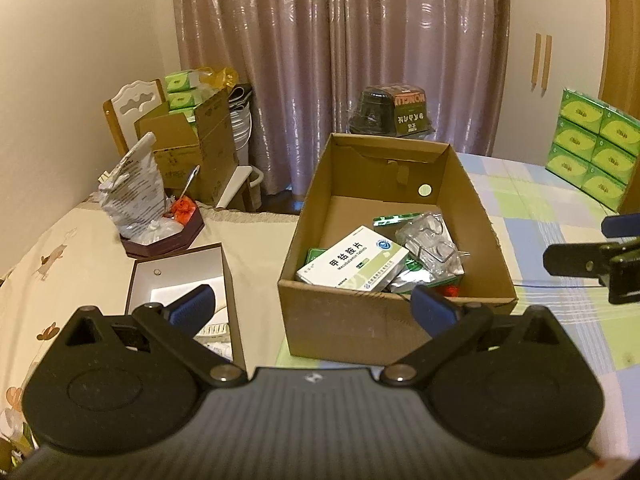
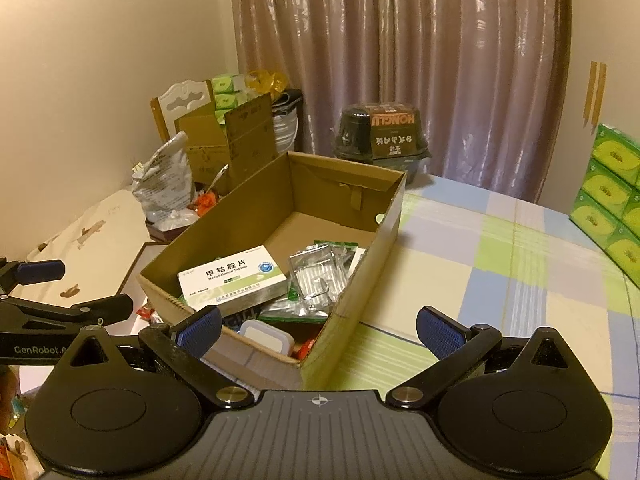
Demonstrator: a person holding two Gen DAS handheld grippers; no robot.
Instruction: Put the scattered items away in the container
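Two tools hang spread and empty over a bed: the left tool [image 1: 312, 304] in front of the near wall of a cardboard box [image 1: 360, 320], the right tool [image 2: 320, 330] over the box's near right corner. Inside the box [image 2: 360, 264], toward its near end, lie a white and green pill carton [image 1: 354, 260], on top and tilted, a clear blister pack [image 1: 430, 246] just right of it, green foil sachets [image 2: 296, 308] beneath, and, in the right wrist view, a small white case [image 2: 266, 338] by the near wall; the far half of the box floor is bare. Left of the box, a shallow white tray [image 1: 180, 276] rests on the cream sheet [image 1: 80, 248], with a dark octagonal tin [image 1: 164, 240] behind it holding a crumpled bag [image 1: 134, 188]. Green tissue packs [image 1: 596, 140] stand stacked at the right on the checked cover [image 2: 500, 264], well apart from the box. Behind the box sits a black bowl pack [image 2: 380, 132] before a curtain [image 2: 400, 40].
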